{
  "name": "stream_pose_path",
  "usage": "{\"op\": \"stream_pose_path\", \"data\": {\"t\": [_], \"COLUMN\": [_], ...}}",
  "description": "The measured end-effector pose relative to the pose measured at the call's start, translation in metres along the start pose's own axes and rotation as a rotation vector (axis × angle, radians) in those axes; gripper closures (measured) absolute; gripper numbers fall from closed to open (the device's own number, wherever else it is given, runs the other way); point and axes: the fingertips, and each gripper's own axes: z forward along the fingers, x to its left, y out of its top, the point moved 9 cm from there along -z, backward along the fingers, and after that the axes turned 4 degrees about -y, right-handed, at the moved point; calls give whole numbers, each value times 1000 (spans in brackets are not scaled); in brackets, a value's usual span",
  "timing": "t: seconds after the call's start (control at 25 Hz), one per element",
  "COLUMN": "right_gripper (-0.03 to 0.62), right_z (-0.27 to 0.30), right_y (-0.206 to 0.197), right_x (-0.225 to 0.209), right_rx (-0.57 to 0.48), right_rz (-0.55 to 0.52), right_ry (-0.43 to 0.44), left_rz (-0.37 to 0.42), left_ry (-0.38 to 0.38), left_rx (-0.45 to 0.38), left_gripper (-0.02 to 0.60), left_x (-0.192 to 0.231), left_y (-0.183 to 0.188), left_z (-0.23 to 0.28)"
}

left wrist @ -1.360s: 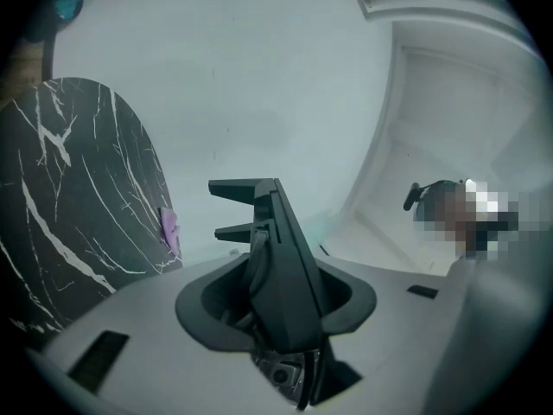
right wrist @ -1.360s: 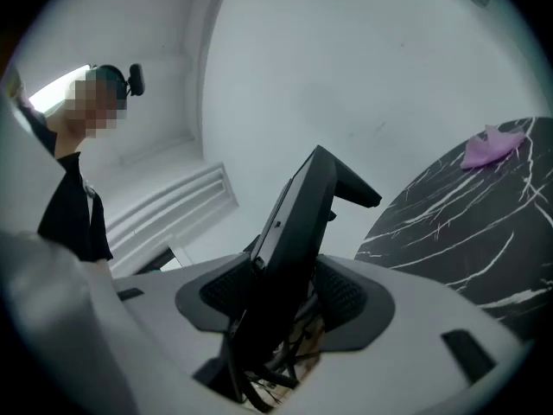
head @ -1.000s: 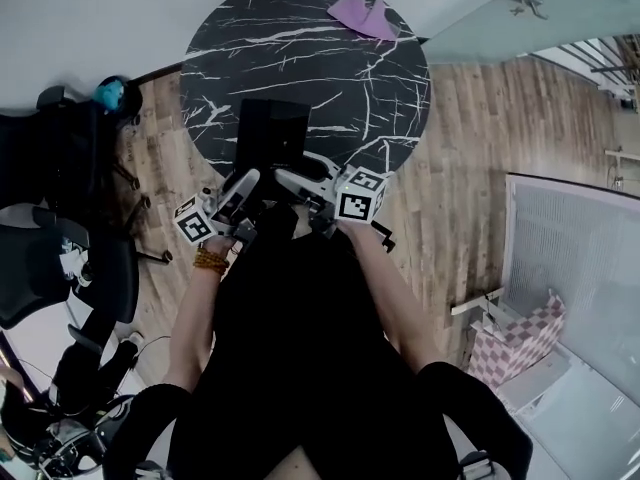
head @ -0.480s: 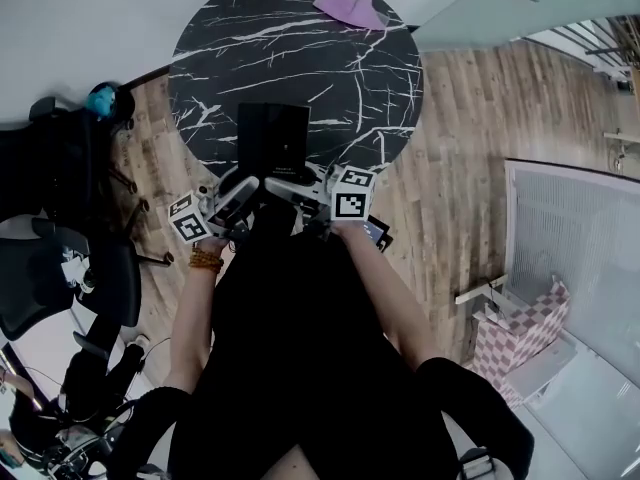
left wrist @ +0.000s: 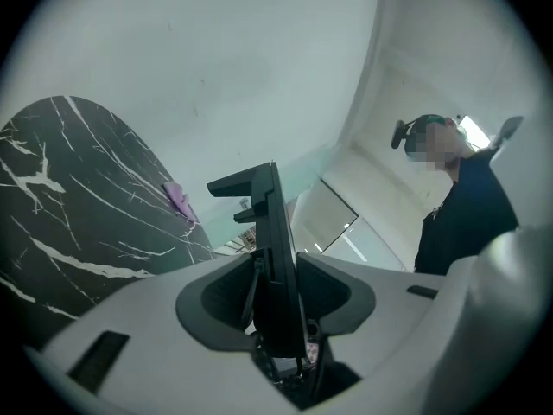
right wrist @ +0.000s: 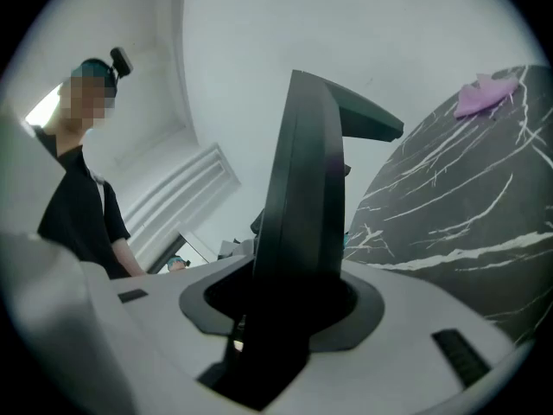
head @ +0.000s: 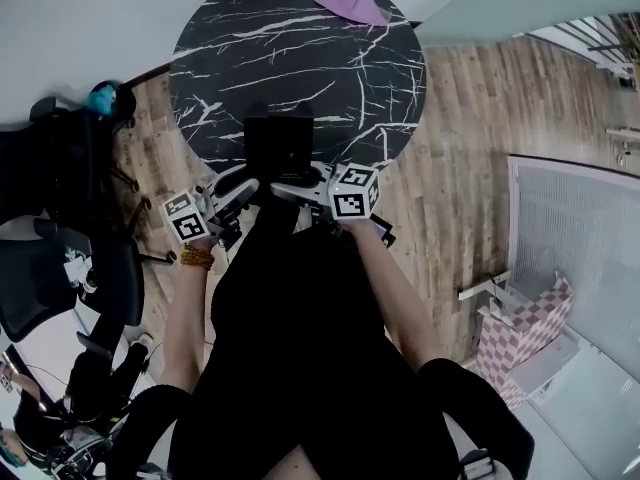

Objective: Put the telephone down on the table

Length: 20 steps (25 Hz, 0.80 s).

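Observation:
A black telephone (head: pixel 280 146) is at the near edge of the round black marble table (head: pixel 300 48), held up between my two grippers. The left gripper (head: pixel 243 190) reaches it from the left. In the left gripper view the telephone's thin edge (left wrist: pixel 276 258) stands between the jaws, which are closing, with a slim gap still showing on one side. The right gripper (head: pixel 287 190) comes in from the right. In the right gripper view the telephone's body (right wrist: pixel 307 206) fills the gap, and the right gripper (right wrist: pixel 298 296) is shut on it.
A purple cloth (head: pixel 352 3) lies at the table's far edge. Black office chairs (head: pixel 60 198) and a teal object (head: pixel 103 98) stand on the wooden floor to the left. A checkered box (head: pixel 520 338) sits lower right. A person in black (left wrist: pixel 462 206) stands nearby.
Both grippers and the telephone have shifted slightly toward the table's near edge. The left gripper has drawn a little to the left.

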Motion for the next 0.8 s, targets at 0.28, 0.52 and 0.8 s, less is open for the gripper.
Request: {"op": "stream_pose_path", "data": {"t": [0.28,0.52,0.8], "right_gripper": [401,370,365], "right_z": [6,17,12], "right_y": [-11,-18,-39], "right_x": [-13,-37,-61], "right_rx": [25,27,11], "right_rz": [6,16,90], "right_ry": [-105,-166,-176], "left_rz": [-45,-105,-131], "left_ry": [72,133,186], "left_rx": [-8,-82,-32], "left_gripper": [420,419,417], "left_x": [18,44,61], "left_y": [-16,-31,-48], "left_z": [-1,-4,1]}}
